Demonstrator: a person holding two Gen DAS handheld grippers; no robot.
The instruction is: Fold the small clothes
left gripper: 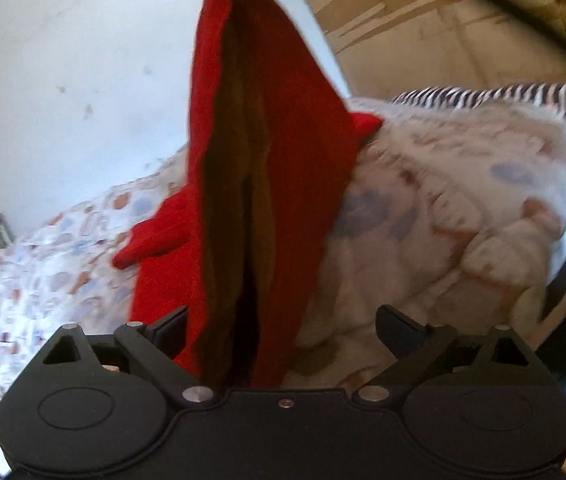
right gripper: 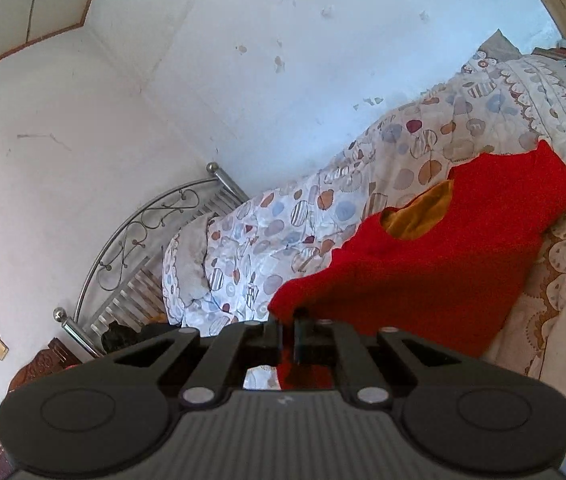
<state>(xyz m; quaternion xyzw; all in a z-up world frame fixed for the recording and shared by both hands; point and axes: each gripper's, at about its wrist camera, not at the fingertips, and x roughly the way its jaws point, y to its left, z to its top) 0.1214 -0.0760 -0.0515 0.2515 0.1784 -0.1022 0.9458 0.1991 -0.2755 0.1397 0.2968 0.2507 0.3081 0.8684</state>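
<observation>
A small red garment (left gripper: pixel 307 168) with an orange-brown lining hangs down from the top of the left wrist view, held up at its top edge. Its lower part drops between the spread fingers of my left gripper (left gripper: pixel 279 328), which is open and does not pinch it. In the right wrist view the same red garment (right gripper: pixel 435 276) stretches away from my right gripper (right gripper: pixel 289 328), which is shut on one corner of it. The orange lining (right gripper: pixel 419 216) shows through the neck opening. The far end of the garment rests on the bed quilt (right gripper: pixel 311 216).
The bed is covered by a white quilt (left gripper: pixel 443 208) with coloured circles. A zebra-striped cloth (left gripper: pixel 495 94) lies at its far edge. A metal headboard (right gripper: pixel 139 248) stands against the white wall. Wooden furniture (left gripper: pixel 443 20) is beyond the bed.
</observation>
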